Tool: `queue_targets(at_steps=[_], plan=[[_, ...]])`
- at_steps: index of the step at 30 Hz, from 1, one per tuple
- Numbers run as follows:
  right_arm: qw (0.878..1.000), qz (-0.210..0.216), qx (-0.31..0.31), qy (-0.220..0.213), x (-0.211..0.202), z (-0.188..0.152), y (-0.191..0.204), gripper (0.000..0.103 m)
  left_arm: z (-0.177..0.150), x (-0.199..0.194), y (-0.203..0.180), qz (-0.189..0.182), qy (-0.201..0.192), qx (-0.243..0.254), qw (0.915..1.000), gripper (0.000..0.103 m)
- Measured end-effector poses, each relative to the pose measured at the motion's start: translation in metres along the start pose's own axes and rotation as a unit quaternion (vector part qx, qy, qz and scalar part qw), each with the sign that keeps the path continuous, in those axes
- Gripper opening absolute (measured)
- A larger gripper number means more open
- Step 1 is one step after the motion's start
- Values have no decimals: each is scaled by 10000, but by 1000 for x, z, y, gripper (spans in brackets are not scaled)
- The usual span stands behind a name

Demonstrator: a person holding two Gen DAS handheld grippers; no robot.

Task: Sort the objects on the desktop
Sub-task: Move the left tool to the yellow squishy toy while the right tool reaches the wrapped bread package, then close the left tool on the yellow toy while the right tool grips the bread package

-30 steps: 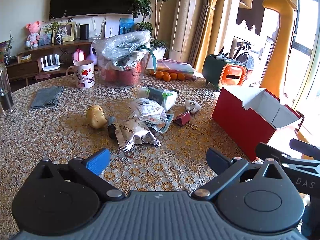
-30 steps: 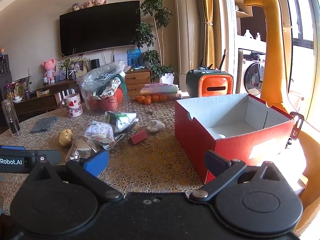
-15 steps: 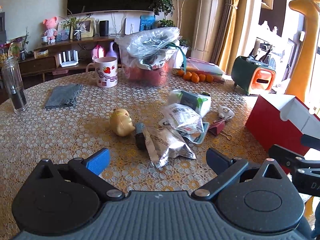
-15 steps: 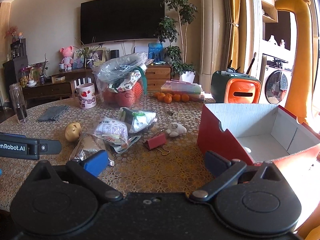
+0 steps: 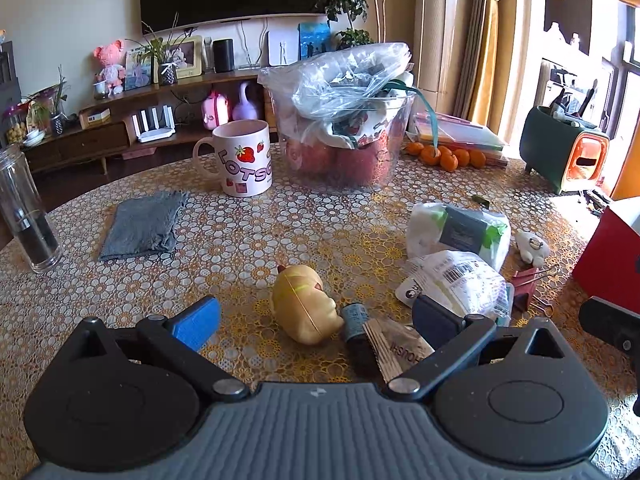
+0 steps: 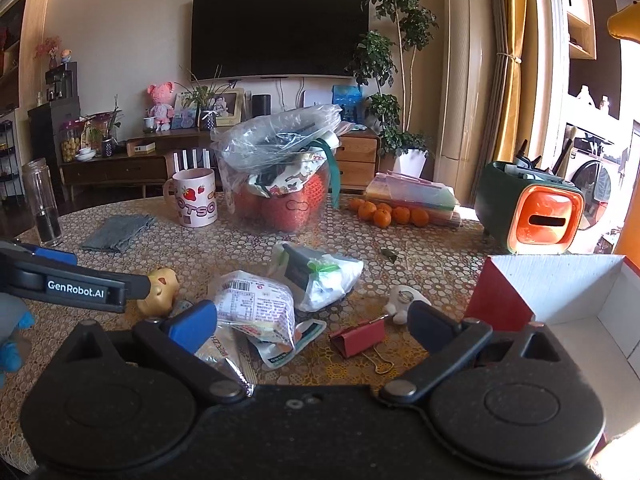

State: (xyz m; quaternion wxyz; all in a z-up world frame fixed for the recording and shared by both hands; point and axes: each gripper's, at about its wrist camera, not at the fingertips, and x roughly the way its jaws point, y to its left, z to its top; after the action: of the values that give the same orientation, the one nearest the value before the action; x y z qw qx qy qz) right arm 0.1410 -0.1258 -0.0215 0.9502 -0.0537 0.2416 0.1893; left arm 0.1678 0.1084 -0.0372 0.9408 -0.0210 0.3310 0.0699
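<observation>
Left gripper point(image 5: 316, 322) spread wide, holding nothing, low over the bench point(image 5: 240, 240) with its patterned cloth. Between the blue fingers point(image 5: 196, 322): a yellow toy head point(image 5: 306, 304) lying on its side, touching a small dark cylinder point(image 5: 354, 322), which lies against a foil snack packet point(image 5: 396, 348) partly tucked under the right finger. Right gripper point(image 6: 314, 326) likewise spread wide and empty, just above a red binder clip point(image 6: 358, 336) and a white barcoded packet point(image 6: 256, 308). Just right of it, the open red box point(image 6: 504, 300) with white inside, at the bench edge; contents hidden from here. Small white plush toy point(image 6: 402, 300) between clip and box. Behind the barcoded packet, a white-and-green wipes pack point(image 5: 460, 228).

Further back on the left, a folded grey cloth point(image 5: 142, 226) lying flat, and a clear glass bottle point(image 5: 24, 212) upright near the edge. Beyond those, a pink strawberry mug point(image 5: 242, 158) just beside a clear bowl of red fruit point(image 5: 340, 152) topped with a plastic bag. To the right, a row of tangerines point(image 5: 448, 156) in front of a stack of folders, then a green-and-orange desk bin point(image 5: 566, 152).
</observation>
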Motion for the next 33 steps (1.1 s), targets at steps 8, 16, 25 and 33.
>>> queue_targets(at_steps=[8,16,25,33], plan=[[9997,196,-30,104,37,17,15,101,14,36,11,-78,189,-40,9998,103],[9983,294,-28,506,81,15,25,97,18,67,19,-123,454,-113,9988,103],[9946,458,227,903,116,11,25,87,13,92,27,-130,774,-306,9964,94],[9929,492,300,1043,125,5,24,83,8,97,29,-266,828,-452,9952,81]])
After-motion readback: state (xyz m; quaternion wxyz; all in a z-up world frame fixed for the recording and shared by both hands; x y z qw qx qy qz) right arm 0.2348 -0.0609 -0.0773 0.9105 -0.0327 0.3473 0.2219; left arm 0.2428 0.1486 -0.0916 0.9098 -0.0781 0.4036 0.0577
